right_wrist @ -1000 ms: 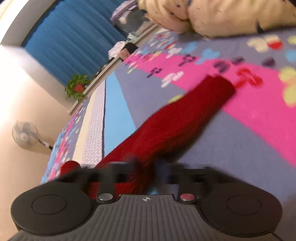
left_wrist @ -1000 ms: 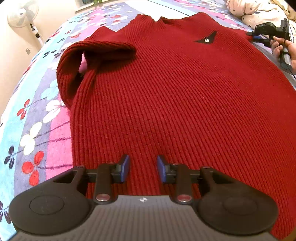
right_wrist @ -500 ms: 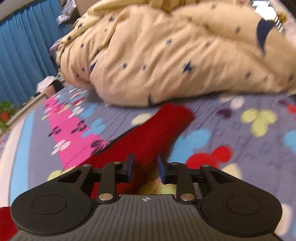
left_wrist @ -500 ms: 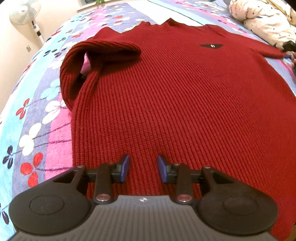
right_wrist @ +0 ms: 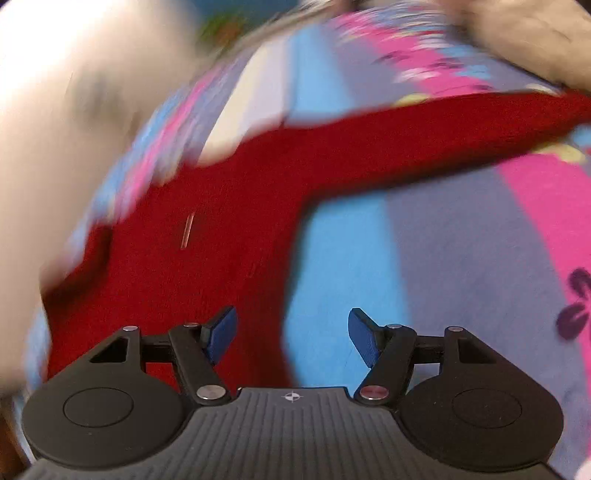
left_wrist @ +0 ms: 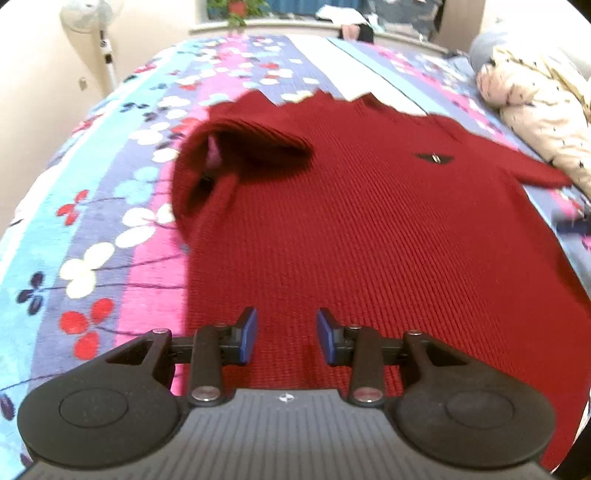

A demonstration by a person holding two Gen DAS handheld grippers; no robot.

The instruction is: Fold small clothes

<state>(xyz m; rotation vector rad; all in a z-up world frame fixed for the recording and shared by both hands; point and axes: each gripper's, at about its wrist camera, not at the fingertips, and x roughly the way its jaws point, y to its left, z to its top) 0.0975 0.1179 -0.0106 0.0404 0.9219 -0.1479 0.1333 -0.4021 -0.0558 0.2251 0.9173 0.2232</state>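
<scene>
A red knitted sweater (left_wrist: 369, 229) lies front up on the flowered bedspread (left_wrist: 110, 221). Its left sleeve (left_wrist: 243, 147) is folded over onto the chest; its right sleeve (left_wrist: 532, 170) lies stretched out toward the right. My left gripper (left_wrist: 286, 339) is open and empty just above the sweater's hem. In the blurred right wrist view the sweater body (right_wrist: 207, 236) and the stretched-out sleeve (right_wrist: 443, 129) show. My right gripper (right_wrist: 291, 336) is open and empty over the sweater's right side edge.
A cream patterned duvet (left_wrist: 543, 107) is bunched at the right of the bed. A standing fan (left_wrist: 88, 22) is by the wall at the back left. A windowsill with a plant (left_wrist: 236, 11) runs along the far end.
My right gripper has let go of the right sleeve, opened wide and swung back beside the sweater's body. The sleeve now lies stretched out flat. My left gripper has hardly moved.
</scene>
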